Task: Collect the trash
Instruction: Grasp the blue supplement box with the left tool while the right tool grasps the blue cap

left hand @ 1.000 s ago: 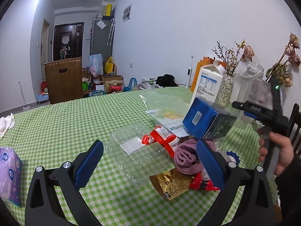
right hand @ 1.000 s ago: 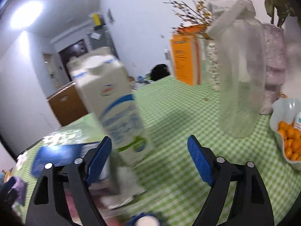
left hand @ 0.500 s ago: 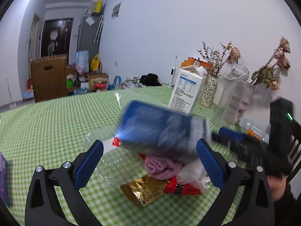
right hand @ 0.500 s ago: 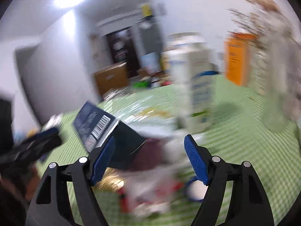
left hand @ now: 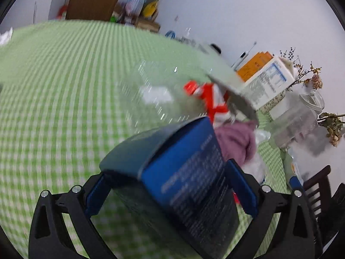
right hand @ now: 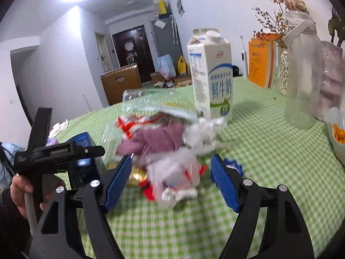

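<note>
The left gripper (left hand: 168, 191) is clamping a blue carton (left hand: 187, 179) between its pads, filling the lower centre of the left wrist frame above the green checked tablecloth (left hand: 64, 86). In the right wrist frame, the right gripper (right hand: 171, 182) is hanging with jaws spread wide around a crumpled white plastic wrapper (right hand: 174, 176) at lower centre, a purple cloth (right hand: 157, 139) lying just behind and a milk carton (right hand: 212, 75) standing upper centre

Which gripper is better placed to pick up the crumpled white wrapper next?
Right. The right gripper is open with the white wrapper between its fingers, while the left gripper already holds the blue box.
</note>
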### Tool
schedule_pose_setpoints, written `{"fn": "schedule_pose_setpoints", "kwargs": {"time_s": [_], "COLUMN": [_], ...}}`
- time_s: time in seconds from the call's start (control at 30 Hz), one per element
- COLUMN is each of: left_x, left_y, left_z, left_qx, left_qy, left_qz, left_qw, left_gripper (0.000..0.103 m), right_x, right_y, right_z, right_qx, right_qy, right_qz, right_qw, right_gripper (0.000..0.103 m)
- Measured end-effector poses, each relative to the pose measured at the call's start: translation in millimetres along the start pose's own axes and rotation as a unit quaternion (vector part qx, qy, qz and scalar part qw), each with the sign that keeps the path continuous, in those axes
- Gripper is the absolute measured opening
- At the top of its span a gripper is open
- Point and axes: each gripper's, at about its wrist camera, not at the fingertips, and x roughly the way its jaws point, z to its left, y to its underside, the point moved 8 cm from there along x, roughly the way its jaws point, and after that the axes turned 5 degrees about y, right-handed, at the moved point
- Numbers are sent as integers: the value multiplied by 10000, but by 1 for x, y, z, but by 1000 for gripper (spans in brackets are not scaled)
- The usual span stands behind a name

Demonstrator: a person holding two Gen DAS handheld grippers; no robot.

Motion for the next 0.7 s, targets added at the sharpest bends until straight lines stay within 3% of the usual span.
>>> {"fn": "schedule_pose_setpoints", "kwargs": {"time_s": [0.1,0.2,0.37,0.47,0.53,0.6,0.7], "left_x": [-3,1,-3,-1,-11,-23,-54], "left_y": [12,27,44,55,63,66,61], "left_z": [5,8,-19,-45,-54,-64,-66], "left_qx": [62,110,747,1652,2178,2498,2486], "left_qy": [-114,-332,-264,74,-46,-2,167], "left_qz": [-60,118,387,666,871,835,445], "left_qw": [9999,9993,9961,9840,9721,9647,9675], "left_gripper": [96,96,96,97,96,96,96], "right_x": [-5,-4,-12,-20,-24,-27,-29], "right_y": [11,21,28,32,36,40,50], "right_z": [8,11,16,19,15,11,3], "right_qx": [-209,-195,-131,-270,-302,-304,-200], "right_qy": [52,95,100,172,263,354,435], "right_qz": [50,85,108,83,88,88,159], "right_qw": [9998,9997,9998,9995,9992,9989,9987], "right_gripper": [74,74,74,74,74,74,74]}}
